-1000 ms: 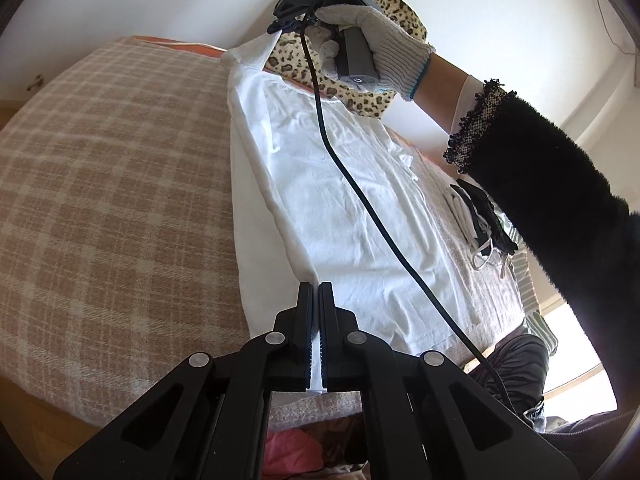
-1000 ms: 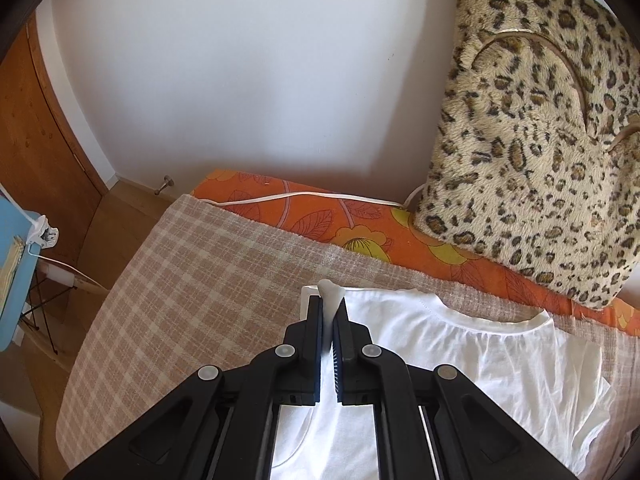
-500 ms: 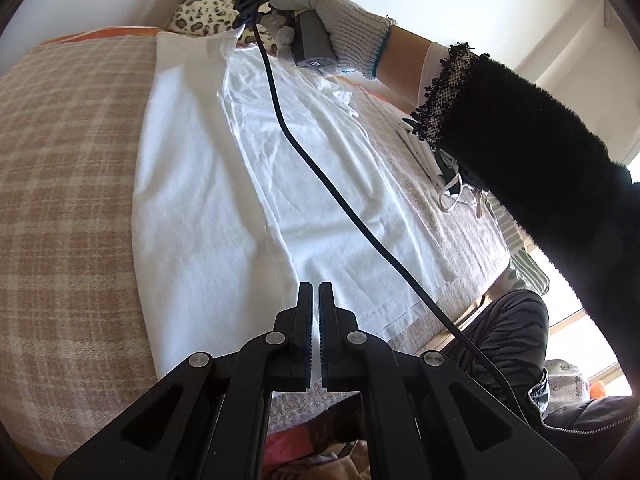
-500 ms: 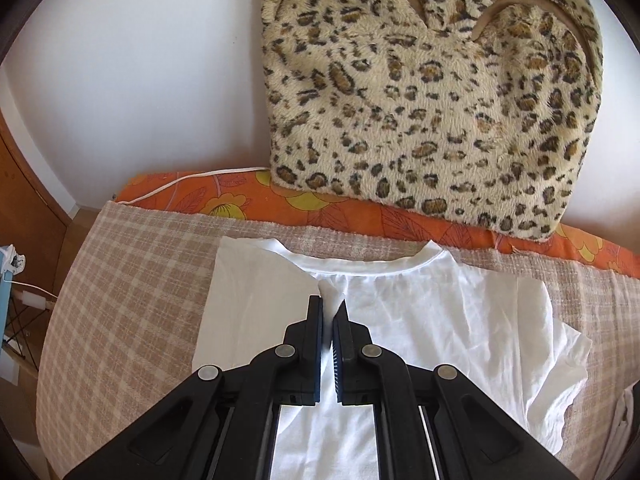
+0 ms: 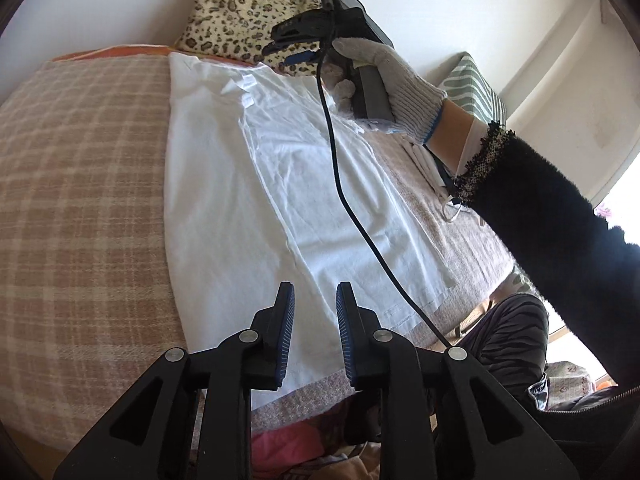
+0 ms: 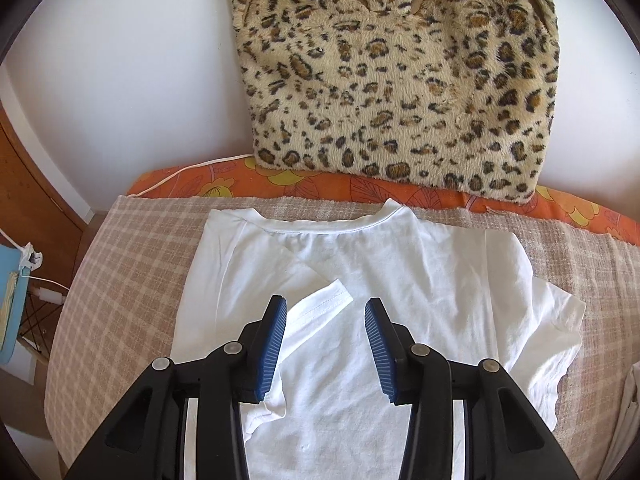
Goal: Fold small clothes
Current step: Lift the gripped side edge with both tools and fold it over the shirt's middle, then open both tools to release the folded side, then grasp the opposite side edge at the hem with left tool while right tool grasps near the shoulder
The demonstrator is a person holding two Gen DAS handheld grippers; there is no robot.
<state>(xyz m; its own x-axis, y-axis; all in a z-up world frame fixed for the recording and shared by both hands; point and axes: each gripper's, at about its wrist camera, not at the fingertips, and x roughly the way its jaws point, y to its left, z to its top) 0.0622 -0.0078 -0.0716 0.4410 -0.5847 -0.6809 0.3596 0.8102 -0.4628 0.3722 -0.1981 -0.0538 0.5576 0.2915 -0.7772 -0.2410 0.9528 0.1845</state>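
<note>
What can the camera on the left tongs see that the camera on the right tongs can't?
Only the left wrist view shows the gloved hand holding the right tongs, the black cable, the fuzzy black sleeve and the shirt's bottom hem.

Only the right wrist view shows the folded-in sleeve, the neckline, the orange flowered sheet and a blue thing at the left edge.

Both show the white T-shirt on the checked blanket, the leopard cushion, and tongs whose jaws are opening with nothing pinched.
</note>
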